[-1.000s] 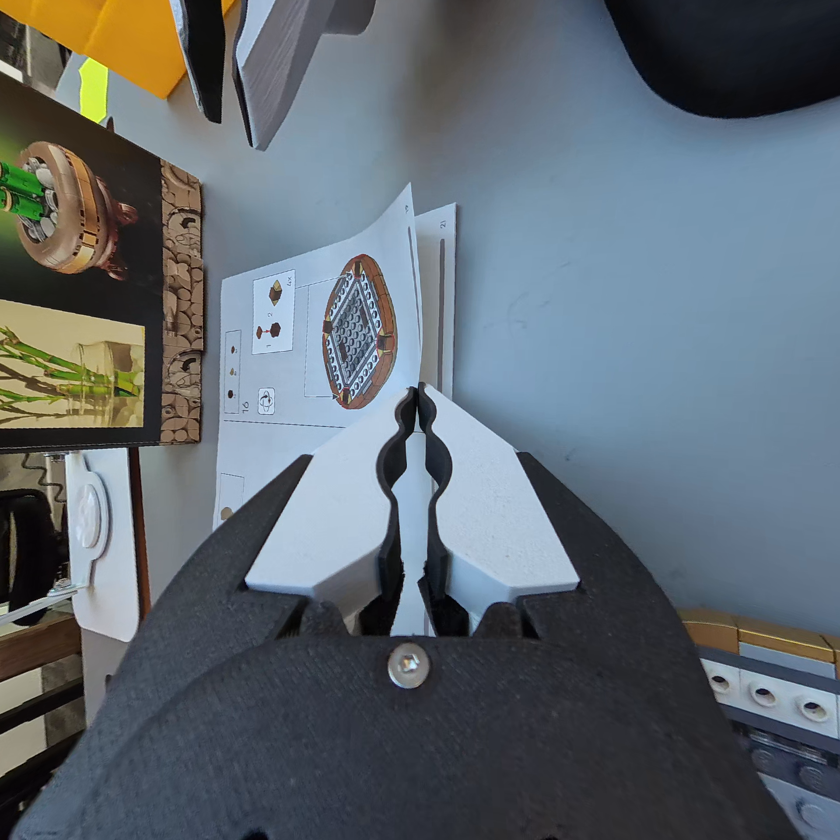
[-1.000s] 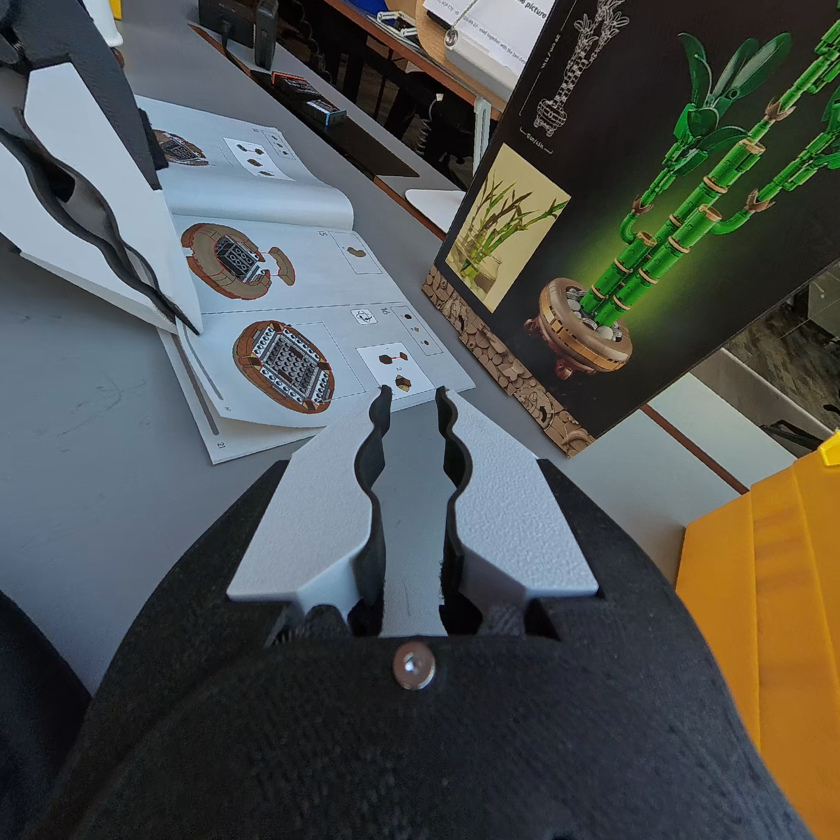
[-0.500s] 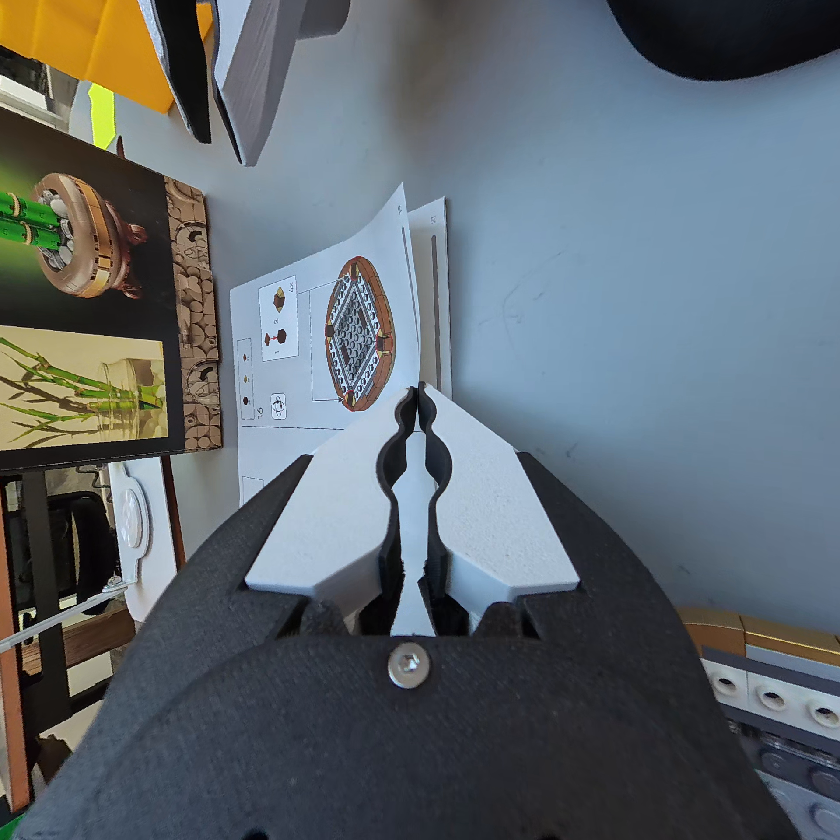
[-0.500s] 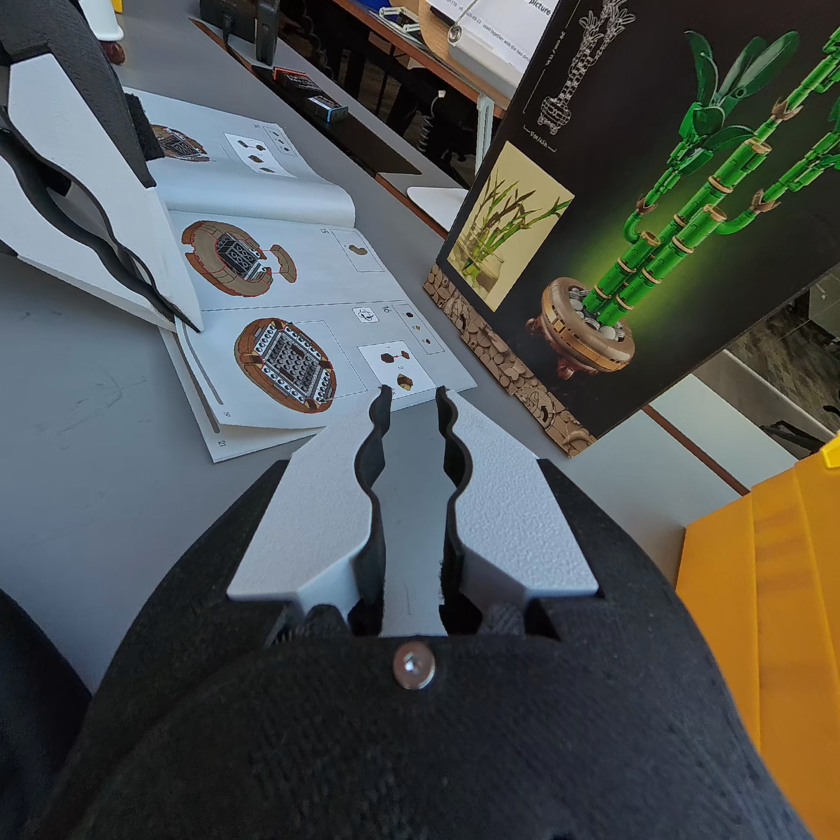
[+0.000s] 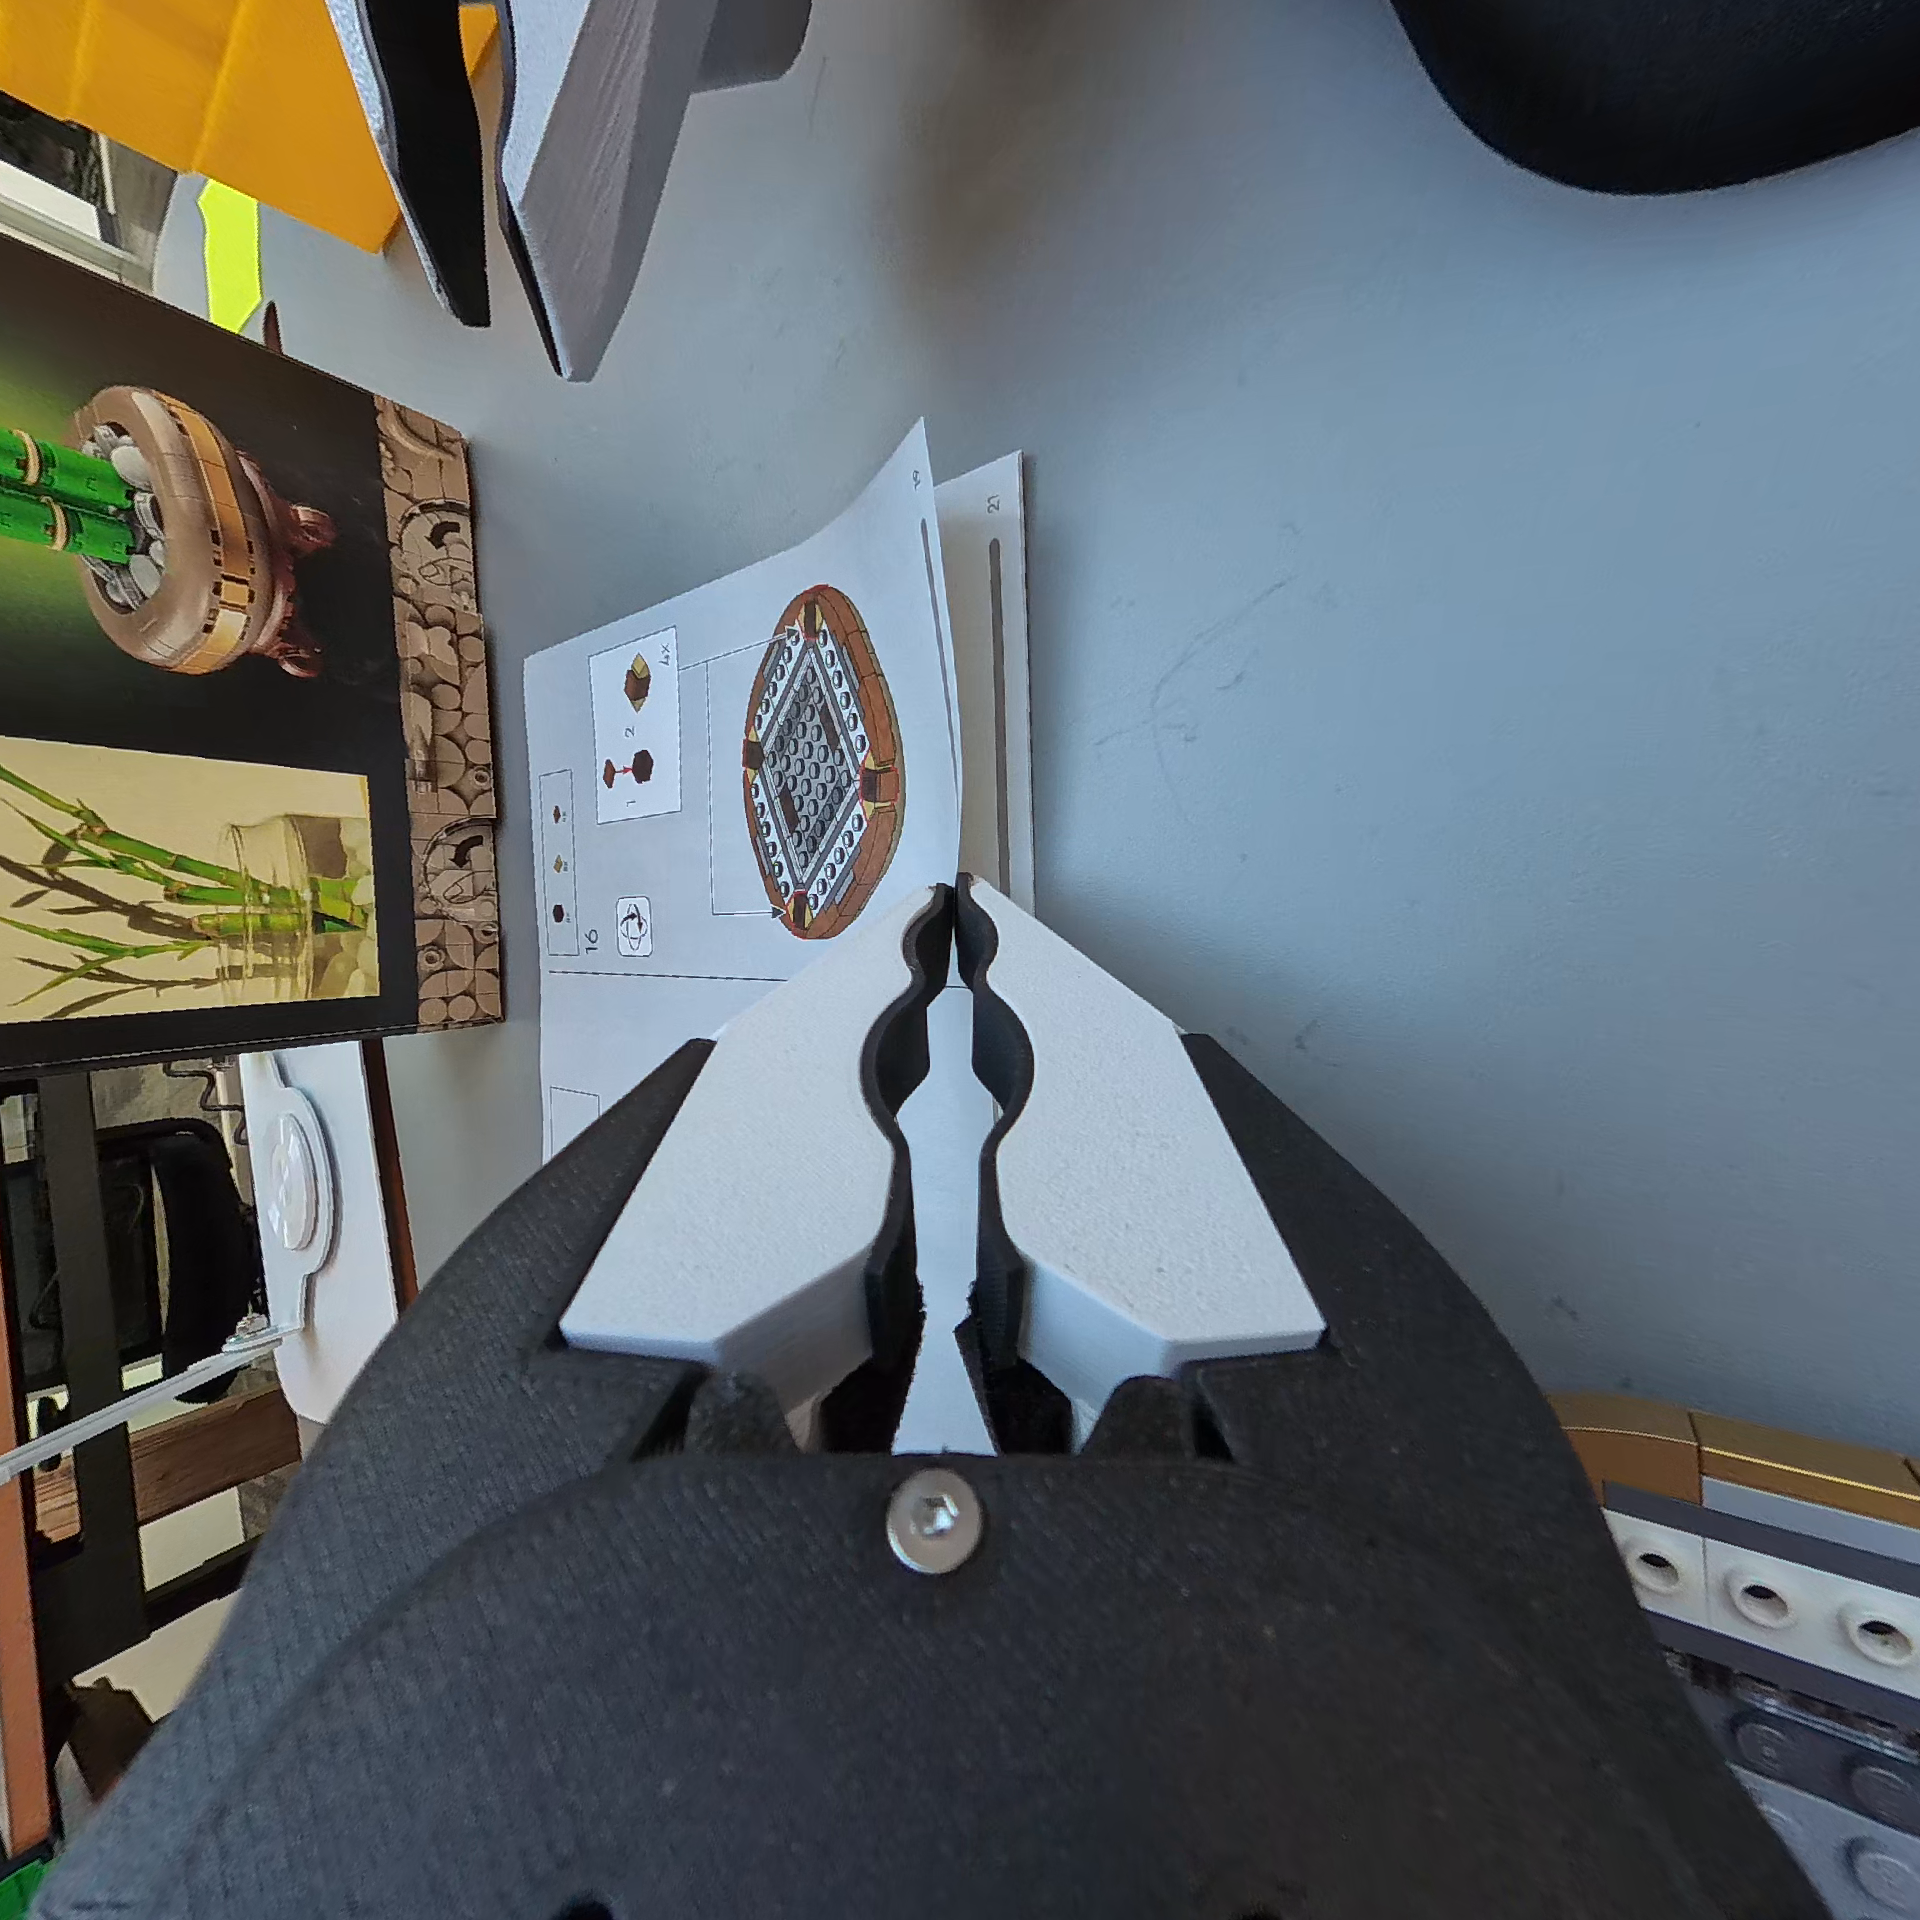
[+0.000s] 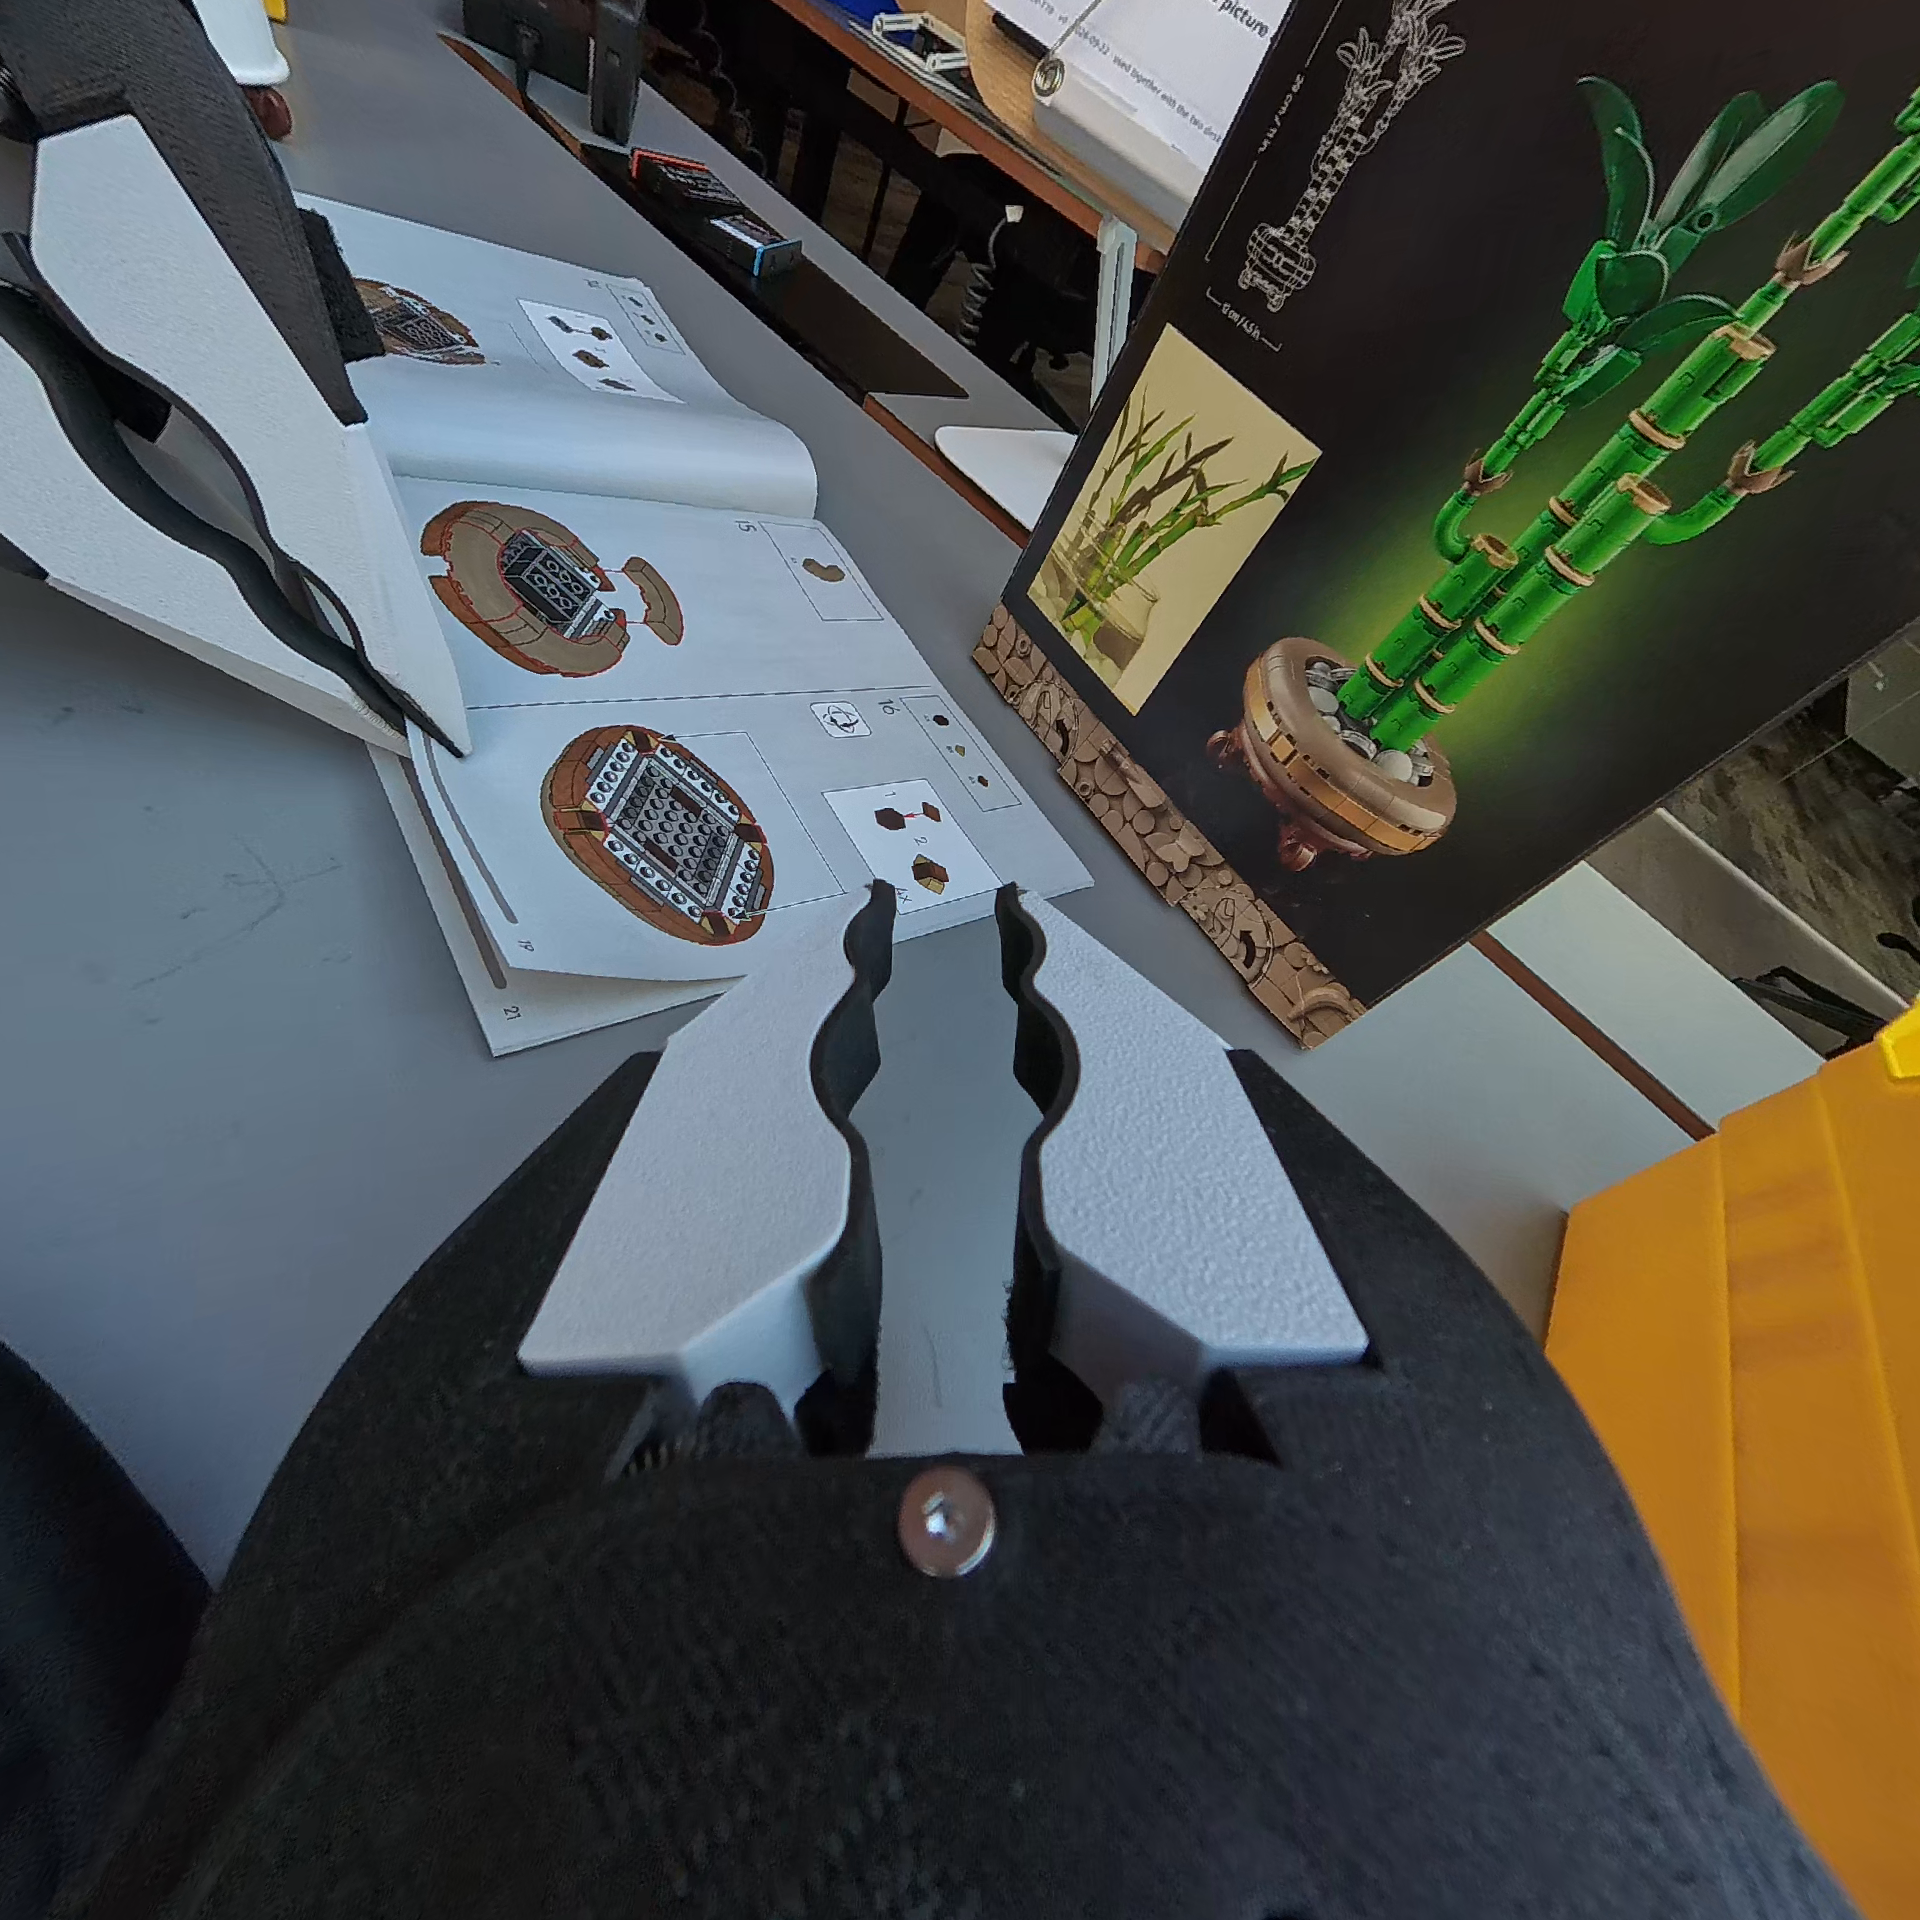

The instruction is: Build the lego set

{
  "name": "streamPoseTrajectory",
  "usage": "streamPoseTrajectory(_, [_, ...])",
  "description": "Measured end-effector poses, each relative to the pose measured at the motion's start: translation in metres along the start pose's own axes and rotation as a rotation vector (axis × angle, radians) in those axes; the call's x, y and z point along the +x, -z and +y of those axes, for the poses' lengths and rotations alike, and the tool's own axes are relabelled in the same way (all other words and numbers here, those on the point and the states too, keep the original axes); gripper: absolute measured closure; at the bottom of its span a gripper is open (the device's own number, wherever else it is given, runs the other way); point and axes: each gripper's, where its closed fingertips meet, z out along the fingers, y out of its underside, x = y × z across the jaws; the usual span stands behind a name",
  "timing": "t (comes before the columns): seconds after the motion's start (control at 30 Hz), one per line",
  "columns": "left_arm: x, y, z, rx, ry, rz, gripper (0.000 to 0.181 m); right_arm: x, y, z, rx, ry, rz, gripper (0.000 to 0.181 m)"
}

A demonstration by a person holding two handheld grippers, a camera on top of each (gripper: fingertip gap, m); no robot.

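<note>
The open instruction booklet (image 6: 665,727) lies on the grey table; it also shows in the left wrist view (image 5: 727,790). My left gripper (image 5: 956,899) is shut, its tips pinching the outer edge of the booklet's top page, which curls up off the page below. It shows in the right wrist view (image 6: 208,468) at the booklet's left edge. My right gripper (image 6: 940,899) is slightly open and empty, just above the table at the booklet's near edge. It hangs at the top of the left wrist view (image 5: 540,156). A partly built grey, white and gold lego model (image 5: 1766,1558) sits beside my left gripper.
The lego box (image 6: 1455,520) stands upright right of the booklet and also shows in the left wrist view (image 5: 187,675). A yellow bin (image 6: 1745,1403) is at the right. A dark rounded shape (image 5: 1714,83) is at the far side. Other desks stand beyond the table edge. The tips of one gripper are about 12 centimeters away from the tips of the other. The dark rounded shape (image 5: 1714,83) sits 12 centimeters or so from the ends of my left fingers.
The left wrist view has shifted slightly, so the box and booklet sit a little further right in it. Both grippers keep the same jaw positions.
</note>
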Motion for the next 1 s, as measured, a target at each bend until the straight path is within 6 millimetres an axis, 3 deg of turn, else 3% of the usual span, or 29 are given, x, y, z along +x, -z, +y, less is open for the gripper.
streamPoseTrajectory(0.67, [-0.001,0.000,-0.001,0.008,0.018,0.009,0.181,0.001,0.000,0.000,0.000,-0.001,0.001,0.162])
streamPoseTrajectory(1.0, [-0.013,0.008,-0.003,0.085,0.180,0.023,0.181,0.003,0.001,0.000,0.007,-0.007,0.015,0.162])
